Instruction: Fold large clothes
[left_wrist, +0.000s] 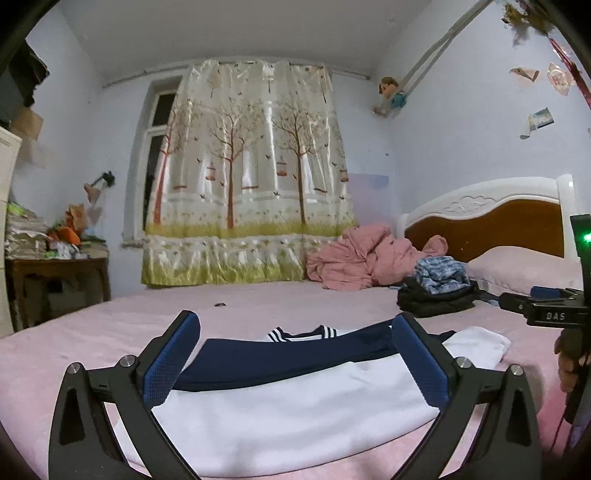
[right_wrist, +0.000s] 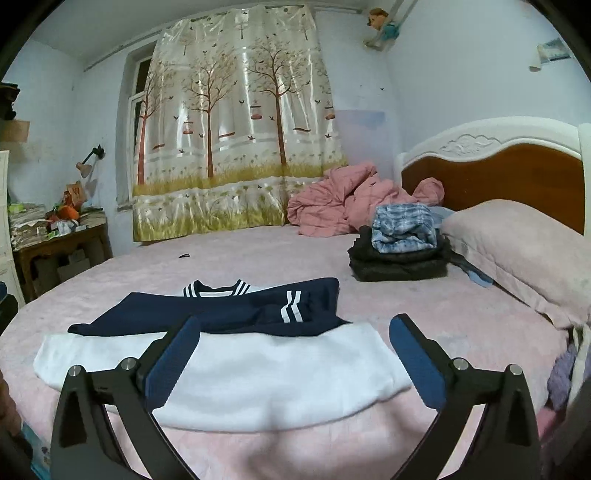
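Observation:
A white and navy garment (left_wrist: 295, 406) (right_wrist: 240, 373) with white stripes at collar and cuff lies partly folded on the pink bed sheet (left_wrist: 92, 354) (right_wrist: 424, 302), its navy sleeves laid across the white body. My left gripper (left_wrist: 295, 354) hangs just above the garment's near edge, jaws wide, nothing between the blue pads (left_wrist: 171, 362). My right gripper (right_wrist: 293, 354) stands open over the garment's right part, also holding nothing. The right gripper's body shows at the right edge of the left wrist view, held by a hand (left_wrist: 569, 365).
A stack of folded dark clothes topped by a blue plaid piece (right_wrist: 400, 243) (left_wrist: 439, 288) sits near the pillow (right_wrist: 524, 251). A crumpled pink quilt (right_wrist: 343, 206) lies by the headboard (right_wrist: 491, 173). A cluttered wooden side table (right_wrist: 59, 240) stands at the left.

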